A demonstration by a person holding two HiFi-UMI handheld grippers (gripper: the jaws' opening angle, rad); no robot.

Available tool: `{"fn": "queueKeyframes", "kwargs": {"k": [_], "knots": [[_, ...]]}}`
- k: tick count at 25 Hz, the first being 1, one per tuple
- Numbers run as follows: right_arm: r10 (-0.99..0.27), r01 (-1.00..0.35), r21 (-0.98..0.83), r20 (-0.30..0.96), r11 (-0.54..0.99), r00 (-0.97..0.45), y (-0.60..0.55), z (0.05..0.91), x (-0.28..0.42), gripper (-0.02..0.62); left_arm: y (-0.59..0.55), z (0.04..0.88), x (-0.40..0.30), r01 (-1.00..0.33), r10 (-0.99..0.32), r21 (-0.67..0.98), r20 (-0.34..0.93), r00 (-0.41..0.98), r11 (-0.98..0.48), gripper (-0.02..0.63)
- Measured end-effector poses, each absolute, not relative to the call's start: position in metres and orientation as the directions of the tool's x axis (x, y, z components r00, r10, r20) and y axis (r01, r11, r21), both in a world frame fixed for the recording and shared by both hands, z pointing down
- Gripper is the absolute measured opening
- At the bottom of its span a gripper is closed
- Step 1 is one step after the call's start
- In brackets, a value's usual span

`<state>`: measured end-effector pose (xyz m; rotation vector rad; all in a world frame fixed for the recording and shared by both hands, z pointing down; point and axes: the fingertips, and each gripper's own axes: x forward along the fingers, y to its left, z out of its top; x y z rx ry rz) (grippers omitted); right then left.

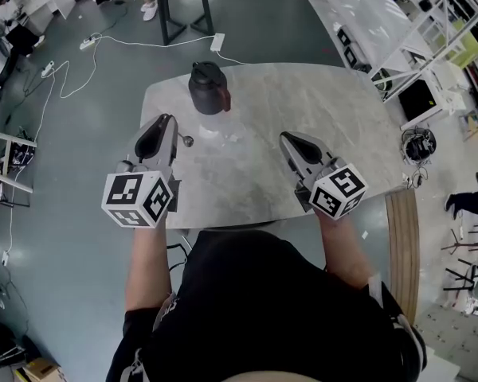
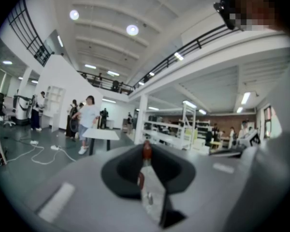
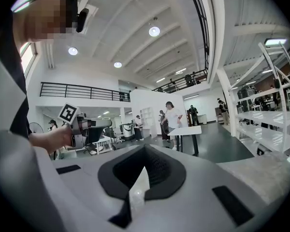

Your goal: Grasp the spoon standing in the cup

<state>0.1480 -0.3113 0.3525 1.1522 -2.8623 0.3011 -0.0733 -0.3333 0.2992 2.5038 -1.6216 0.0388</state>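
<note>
As the head view looks down on the marble table (image 1: 263, 173), a dark lidded jug (image 1: 208, 87) stands just ahead of the left gripper (image 1: 168, 121), its contents hidden. On the gripper's side of the jug sits a clear cup (image 1: 213, 130), hard to make out. The spoon (image 1: 187, 140) shows as a small metal end just right of that gripper's jaws; whether it stands in the cup cannot be told. The right gripper (image 1: 288, 139) hovers well apart from all of them.

The left gripper view shows jaws narrowly apart, gripping nothing, with the jug's red part beyond the slit.

The right gripper view shows jaw tips meeting, empty.
</note>
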Motion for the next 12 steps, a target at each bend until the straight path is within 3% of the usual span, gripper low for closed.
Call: {"fn": "queueKeyframes", "kwargs": {"k": [12], "knots": [[-0.694, -0.702, -0.158, 0.111, 0.695, -0.712, -0.313, 0.353, 0.147, -0.008, -0.339, 0.292, -0.061, -0.883, -0.881, 0.118, 0.083, 0.465, -0.455, 0.052]]}}
